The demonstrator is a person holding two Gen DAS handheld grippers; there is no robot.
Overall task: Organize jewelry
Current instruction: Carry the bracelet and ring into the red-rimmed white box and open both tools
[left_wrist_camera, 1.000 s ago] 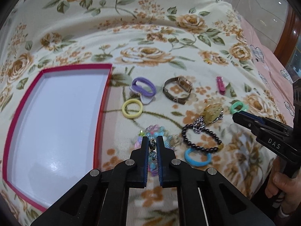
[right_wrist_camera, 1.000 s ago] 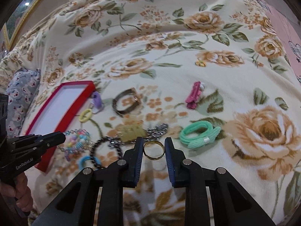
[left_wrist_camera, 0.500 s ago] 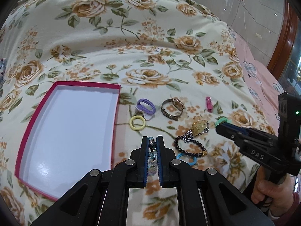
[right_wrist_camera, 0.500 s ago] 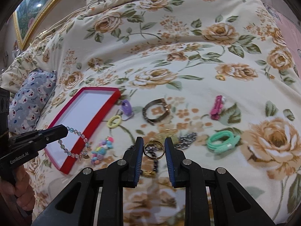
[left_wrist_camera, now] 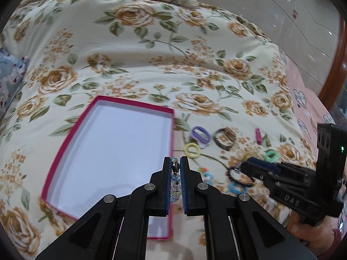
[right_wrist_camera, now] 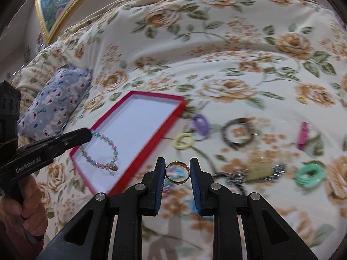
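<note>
My left gripper [left_wrist_camera: 175,162] is shut on a pastel beaded bracelet [left_wrist_camera: 175,186]. In the right wrist view the bracelet [right_wrist_camera: 102,151] hangs from that gripper [right_wrist_camera: 89,134] over the near part of the red-rimmed white tray [right_wrist_camera: 180,106]. The tray also shows in the left wrist view [left_wrist_camera: 172,134]. My right gripper [right_wrist_camera: 177,169] is shut on a gold ring [right_wrist_camera: 177,172], held above the bed to the right of the tray; it also shows in the left wrist view [left_wrist_camera: 245,166].
On the floral bedspread right of the tray lie a purple hair tie [left_wrist_camera: 200,135], yellow ring [left_wrist_camera: 192,150], watch [left_wrist_camera: 224,138], pink clip [left_wrist_camera: 258,135], green hair tie [right_wrist_camera: 310,173], black bead bracelet [left_wrist_camera: 240,176] and blue ring [left_wrist_camera: 235,187]. A blue patterned pillow [right_wrist_camera: 54,101] lies left.
Both grippers rose and moved left. The beaded bracelet came up off the bed and now hangs over the tray. The gold ring stays in the right gripper.
</note>
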